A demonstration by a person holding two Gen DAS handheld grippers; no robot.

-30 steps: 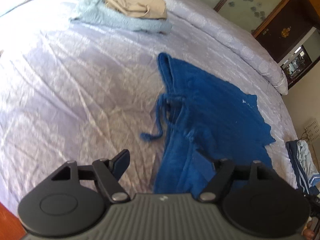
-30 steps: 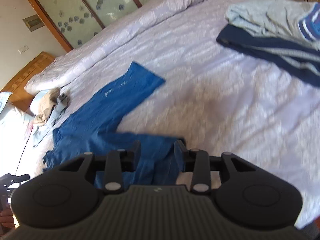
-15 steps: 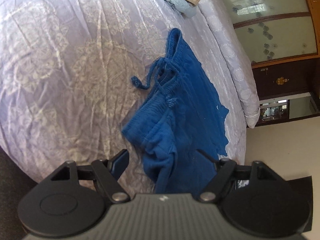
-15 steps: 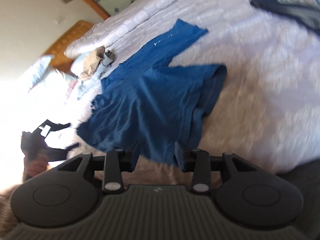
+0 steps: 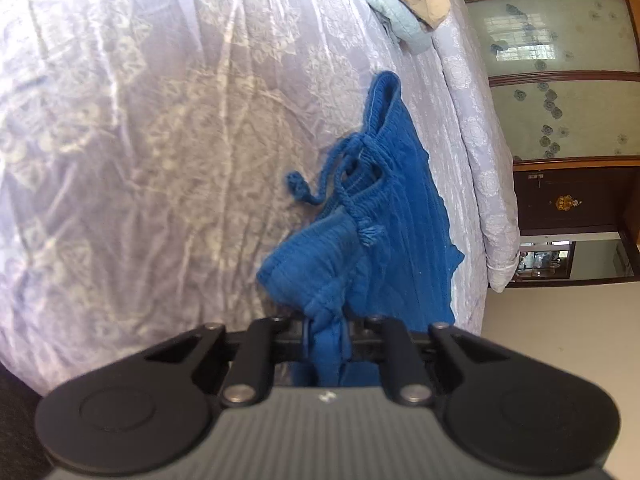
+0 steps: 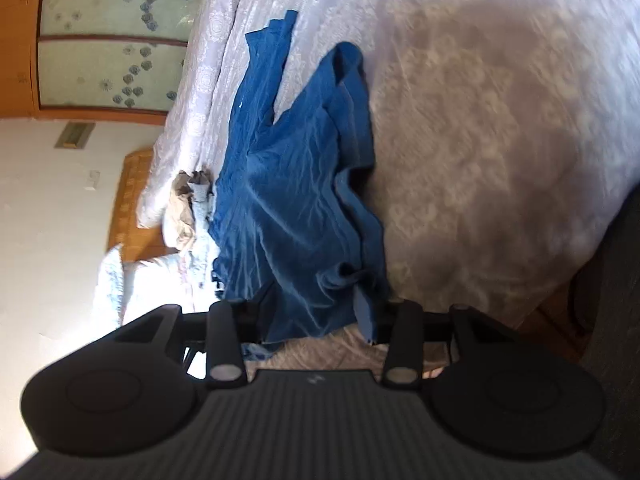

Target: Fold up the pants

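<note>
The left claw (image 5: pixel 326 338) has just snapped shut on the pants (image 5: pixel 384 216) — half a second ago its jaws stood wide with the waistband corner loose between them, and now a bunch of blue cloth is pinched tight in the gap, rising from it in a gathered ridge. The pants lie on the bed (image 5: pixel 140 140), waistband and drawstring (image 5: pixel 320 184) nearest this claw, the legs running away toward the far edge of the bed.

The right claw (image 6: pixel 320 320) stands about half open. Cloth from a leg end (image 6: pixel 296 208) drapes between its fingers, but the pads show no pinch on it, so I read it as not yet gripping. Its jaws have opened a little over the last second.

Both views have tipped sideways since a second ago, the wardrobe doors now lying on their side, so each wrist has rolled while dropping low over the near edge of the bed. Both claws point forward and somewhat down along the cloth.

My judgement: one end is secured, and the other needs to close before any lift. With only one hold, a pull would drag the pants askew rather than fold them. A pile of other clothes (image 5: pixel 408 4) sits well apart, out of the way.
</note>
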